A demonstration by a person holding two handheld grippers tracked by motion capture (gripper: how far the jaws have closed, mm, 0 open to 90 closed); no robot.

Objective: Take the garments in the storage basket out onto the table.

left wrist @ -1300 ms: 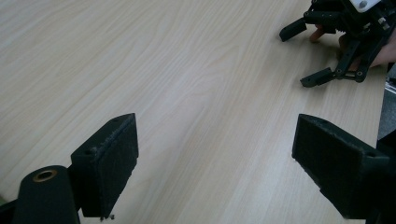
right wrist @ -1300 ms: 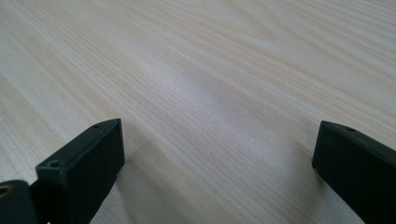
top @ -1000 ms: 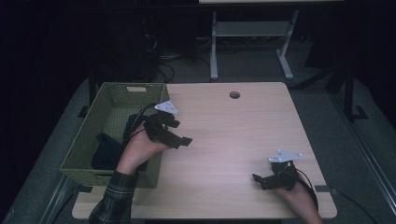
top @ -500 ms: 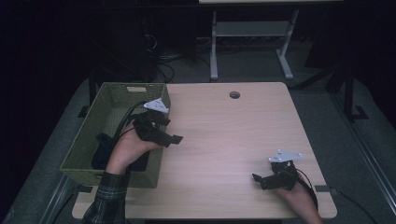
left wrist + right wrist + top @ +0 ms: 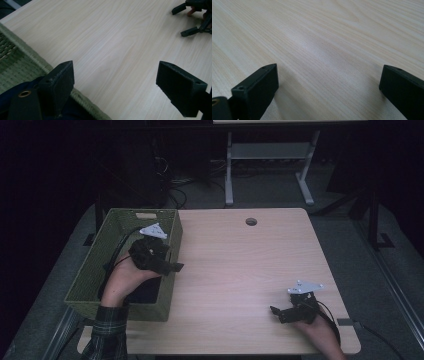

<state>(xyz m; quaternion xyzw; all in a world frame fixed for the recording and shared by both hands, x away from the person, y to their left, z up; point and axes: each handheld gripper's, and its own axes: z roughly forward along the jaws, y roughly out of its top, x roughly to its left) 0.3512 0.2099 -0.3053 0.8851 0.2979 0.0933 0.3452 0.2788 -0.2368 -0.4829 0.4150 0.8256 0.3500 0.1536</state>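
Black jaws of left gripper (image 5: 172, 266) and right gripper (image 5: 276, 312) gape wide, holding nothing

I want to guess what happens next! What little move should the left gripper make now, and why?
Probably dip down into the green basket. The left gripper hovers open at the basket's rim, holding nothing, and dark blue cloth lies inside just beneath it.

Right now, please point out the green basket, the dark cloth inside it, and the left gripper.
green basket (image 5: 171, 227): high view, on its right rim.
dark cloth (image 5: 146, 292): high view, on the fold below the hand.
left gripper (image 5: 115, 85): left gripper view, midway between its open fingers.
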